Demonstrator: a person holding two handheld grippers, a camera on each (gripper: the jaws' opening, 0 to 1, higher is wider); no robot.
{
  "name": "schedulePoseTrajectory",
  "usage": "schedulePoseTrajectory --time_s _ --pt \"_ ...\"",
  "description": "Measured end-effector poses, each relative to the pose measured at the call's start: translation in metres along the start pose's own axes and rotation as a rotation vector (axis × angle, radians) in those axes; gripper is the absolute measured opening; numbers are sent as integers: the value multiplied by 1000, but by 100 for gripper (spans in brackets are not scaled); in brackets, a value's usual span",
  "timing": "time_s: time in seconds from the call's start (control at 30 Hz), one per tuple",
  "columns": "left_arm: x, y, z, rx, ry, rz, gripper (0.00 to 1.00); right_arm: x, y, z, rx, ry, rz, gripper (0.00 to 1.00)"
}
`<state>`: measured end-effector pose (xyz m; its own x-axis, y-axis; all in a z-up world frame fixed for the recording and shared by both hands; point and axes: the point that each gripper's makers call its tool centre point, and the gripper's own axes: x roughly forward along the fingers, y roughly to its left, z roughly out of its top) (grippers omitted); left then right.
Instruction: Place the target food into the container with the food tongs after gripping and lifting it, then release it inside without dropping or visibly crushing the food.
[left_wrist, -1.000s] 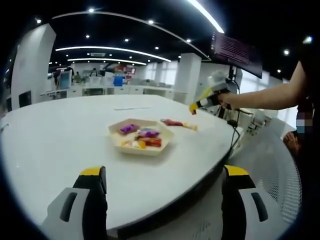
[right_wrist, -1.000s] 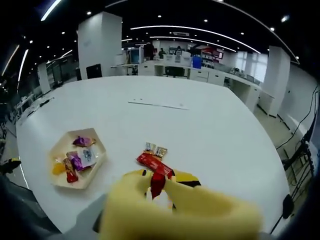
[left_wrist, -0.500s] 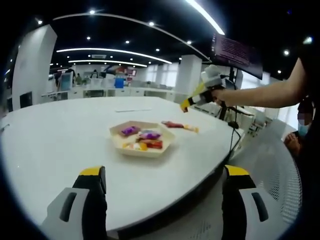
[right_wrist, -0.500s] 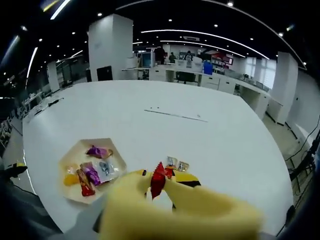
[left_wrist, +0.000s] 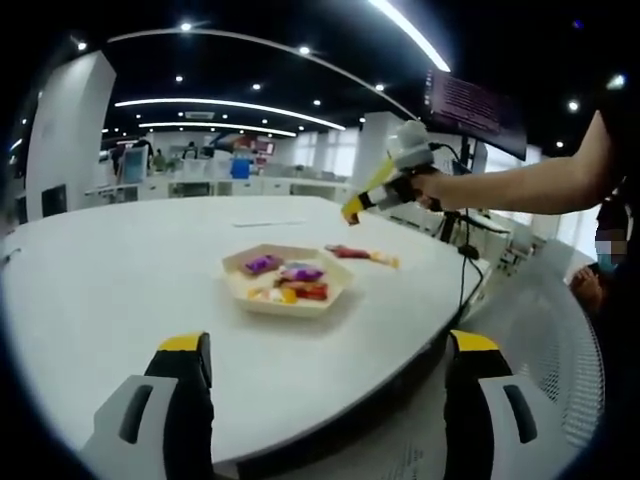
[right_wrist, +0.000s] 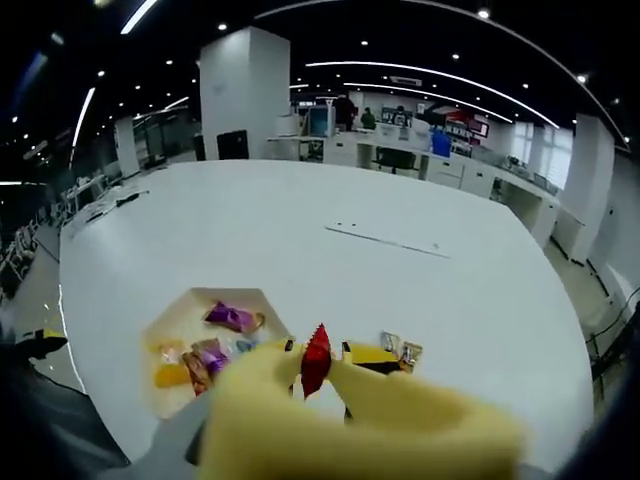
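In the right gripper view, blurred yellow food tongs fill the bottom of the picture. Their tips pinch a red wrapped snack held in the air above the white table. The beige hexagonal tray, down to the left, holds several wrapped snacks. In the left gripper view, a person's arm holds my right gripper and the tongs above and to the right of the tray. My left gripper is open over the near table edge, with nothing between its jaws.
Small loose packets lie on the table right of the tray, also seen as snacks. The round white table stretches far behind. A white mesh chair stands at the right, with desks and pillars beyond.
The tongs lifted the red snack off the loose packets, then carried it up and left toward the tray. My left gripper has stayed still.
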<state>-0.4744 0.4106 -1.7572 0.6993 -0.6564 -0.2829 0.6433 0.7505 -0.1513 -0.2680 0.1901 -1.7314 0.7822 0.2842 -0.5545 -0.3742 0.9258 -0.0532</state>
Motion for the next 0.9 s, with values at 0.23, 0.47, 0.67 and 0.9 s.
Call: schedulePoseTrajectory --time_s 0.23,0.47,0.67,0.9 --pt "0 1 1 -6 -5 9 94 12 28 4 -16 3 54 18" --pt "0 1 2 -4 -10 11 97 17 43 12 -21 -6 89 18" --pt "0 2 4 -6 -21 16 99 25 56 16 -44 -11 113 18" --pt "0 2 4 -8 -21 17 99 32 74 19 -50 -4 147 19"
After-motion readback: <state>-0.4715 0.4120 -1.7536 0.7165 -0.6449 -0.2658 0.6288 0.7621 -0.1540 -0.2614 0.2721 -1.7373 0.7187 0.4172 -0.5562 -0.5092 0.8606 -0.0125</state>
